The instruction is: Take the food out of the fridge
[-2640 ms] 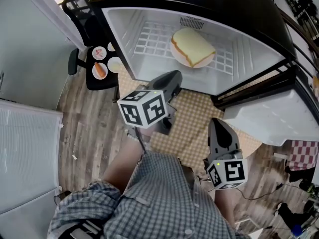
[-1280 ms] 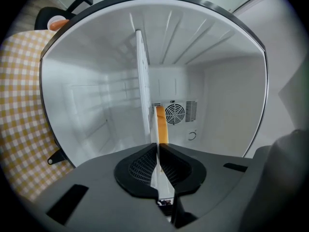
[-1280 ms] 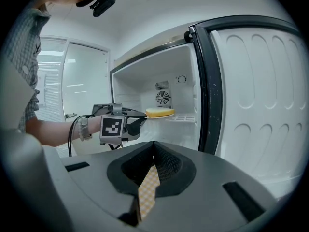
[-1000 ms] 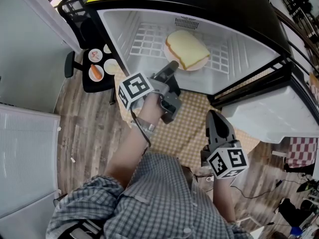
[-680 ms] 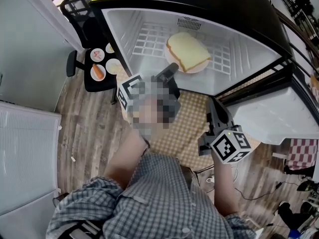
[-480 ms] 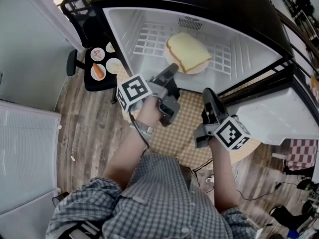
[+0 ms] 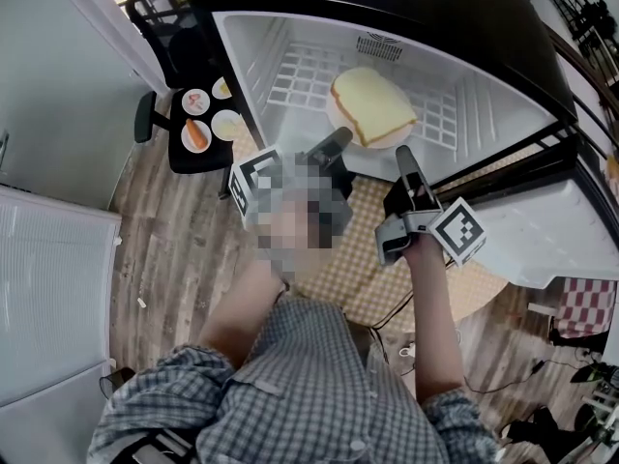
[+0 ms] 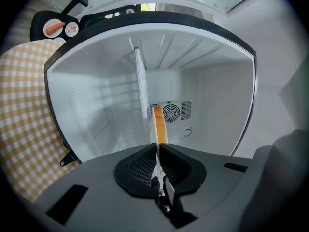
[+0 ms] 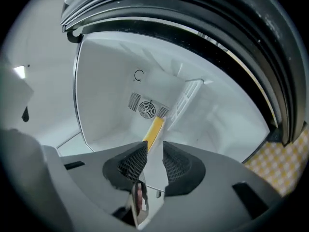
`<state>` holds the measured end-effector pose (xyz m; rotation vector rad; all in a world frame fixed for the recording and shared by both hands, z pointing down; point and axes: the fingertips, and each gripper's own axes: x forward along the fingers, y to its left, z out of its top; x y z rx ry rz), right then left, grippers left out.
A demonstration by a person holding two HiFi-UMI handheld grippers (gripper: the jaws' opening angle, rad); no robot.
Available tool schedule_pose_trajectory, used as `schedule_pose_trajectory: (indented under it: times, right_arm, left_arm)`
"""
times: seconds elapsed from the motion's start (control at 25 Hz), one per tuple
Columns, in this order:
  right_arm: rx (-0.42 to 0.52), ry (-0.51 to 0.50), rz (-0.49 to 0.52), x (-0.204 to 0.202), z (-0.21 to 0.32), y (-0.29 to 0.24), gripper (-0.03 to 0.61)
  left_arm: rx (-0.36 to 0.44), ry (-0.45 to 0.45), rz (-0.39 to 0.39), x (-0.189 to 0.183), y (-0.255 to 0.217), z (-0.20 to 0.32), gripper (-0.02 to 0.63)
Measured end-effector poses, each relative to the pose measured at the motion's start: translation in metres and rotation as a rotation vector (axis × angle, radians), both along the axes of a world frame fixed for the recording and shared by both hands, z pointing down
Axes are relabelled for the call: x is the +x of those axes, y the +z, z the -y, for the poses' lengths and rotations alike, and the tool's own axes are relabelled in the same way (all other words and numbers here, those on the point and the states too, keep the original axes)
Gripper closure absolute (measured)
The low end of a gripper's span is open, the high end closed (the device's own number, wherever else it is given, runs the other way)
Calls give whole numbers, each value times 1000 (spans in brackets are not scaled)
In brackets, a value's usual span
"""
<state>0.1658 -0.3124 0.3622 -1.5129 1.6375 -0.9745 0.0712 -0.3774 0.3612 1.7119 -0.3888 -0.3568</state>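
Clamped tight with the left claw (image 7: pixel 338 140) (image 8: pixel 157 146) on the near rim of the plate (image 7: pixel 372 144), just inside the open front of the fridge (image 7: pixel 484 95). Straddling that same rim with the right claw (image 7: pixel 403 155) (image 9: pixel 153 151), jaws apart, not yet squeezed. On the plate, a thick slice of bread (image 7: pixel 372 107), all resting on the fridge's white wire shelf (image 7: pixel 290 80). Left of the fridge, a black stool (image 7: pixel 180 159) with small dishes (image 7: pixel 196 135); before the fridge, a checked mat (image 7: pixel 358 249).

We see smooth, glossy white plastic lining the fridge (image 7: pixel 484 95), matt wood planks on the floor (image 7: pixel 184 249), and a checked cloth (image 7: pixel 353 269).
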Motion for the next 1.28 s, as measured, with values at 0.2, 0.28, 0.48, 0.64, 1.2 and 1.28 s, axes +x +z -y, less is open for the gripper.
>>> schedule_pose_trajectory:
  times: [0.2, 0.28, 0.48, 0.64, 1.2, 1.28]
  right_arm:
    - [21, -25, 43, -4, 10, -5, 514]
    - [15, -31, 50, -5, 14, -3, 514]
    - [13, -22, 51, -4, 17, -4, 526]
    - [15, -41, 46, -6, 14, -5, 531]
    - [11, -113, 11, -14, -13, -6, 531]
    - [10, -128, 5, -16, -17, -7, 531]
  left_arm:
    - [14, 9, 8, 1, -1, -2, 588]
    - [20, 11, 14, 0, 0, -2, 588]
    - [57, 13, 39, 0, -1, -5, 586]
    - [75, 5, 60, -1, 0, -9, 586]
    - [121, -46, 83, -10, -3, -39, 584]
    - [128, -60, 83, -12, -4, -43, 584]
